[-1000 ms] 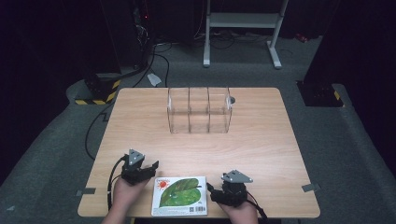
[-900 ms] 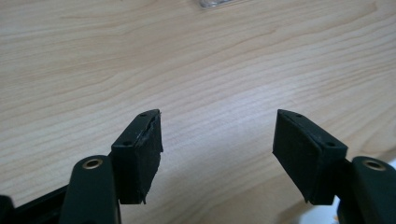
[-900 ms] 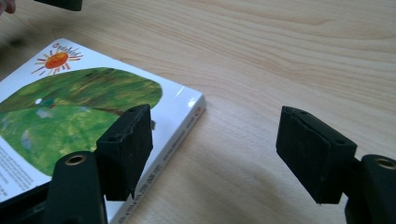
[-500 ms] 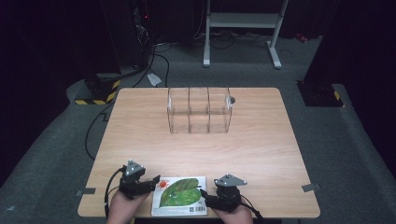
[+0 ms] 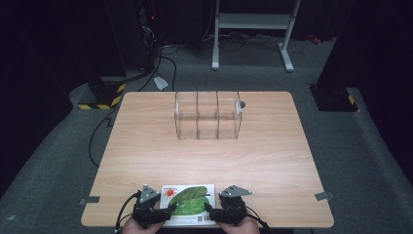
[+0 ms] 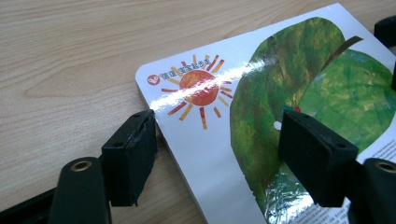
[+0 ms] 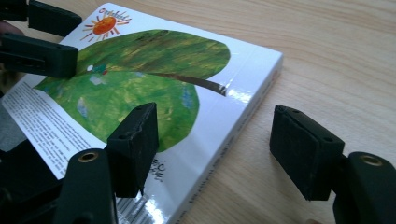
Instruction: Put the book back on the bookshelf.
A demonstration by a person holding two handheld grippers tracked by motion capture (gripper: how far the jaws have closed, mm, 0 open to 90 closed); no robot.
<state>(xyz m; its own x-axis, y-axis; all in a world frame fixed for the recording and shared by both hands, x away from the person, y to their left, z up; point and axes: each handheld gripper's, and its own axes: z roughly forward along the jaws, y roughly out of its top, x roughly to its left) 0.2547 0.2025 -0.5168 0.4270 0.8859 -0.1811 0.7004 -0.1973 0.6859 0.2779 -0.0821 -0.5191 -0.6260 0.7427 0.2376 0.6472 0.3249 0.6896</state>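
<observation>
A picture book (image 5: pixel 189 200) with a green leaf and an orange sun on its cover lies flat near the table's front edge. My left gripper (image 5: pixel 163 210) is at its left edge. In the left gripper view the gripper (image 6: pixel 219 158) straddles that edge, one jaw on the wood, the other over the cover (image 6: pixel 280 84). Its jaws have just been opening and are not pressing on the book. My right gripper (image 5: pixel 210 210) is at the spine side. In the right gripper view the gripper (image 7: pixel 217 149) is open, having just narrowed, with the book's spine (image 7: pixel 233 135) between the jaws, untouched.
A clear three-compartment box (image 5: pixel 208 114) stands at the far middle of the wooden table (image 5: pixel 209 161). Cables and a yellow-black striped block (image 5: pixel 100 97) lie on the floor at the far left. A metal stand (image 5: pixel 253 29) is behind the table.
Both hands have drawn back toward the front edge of the table. The left gripper moved most and now sits against the book's left edge. The book has stayed in place.
</observation>
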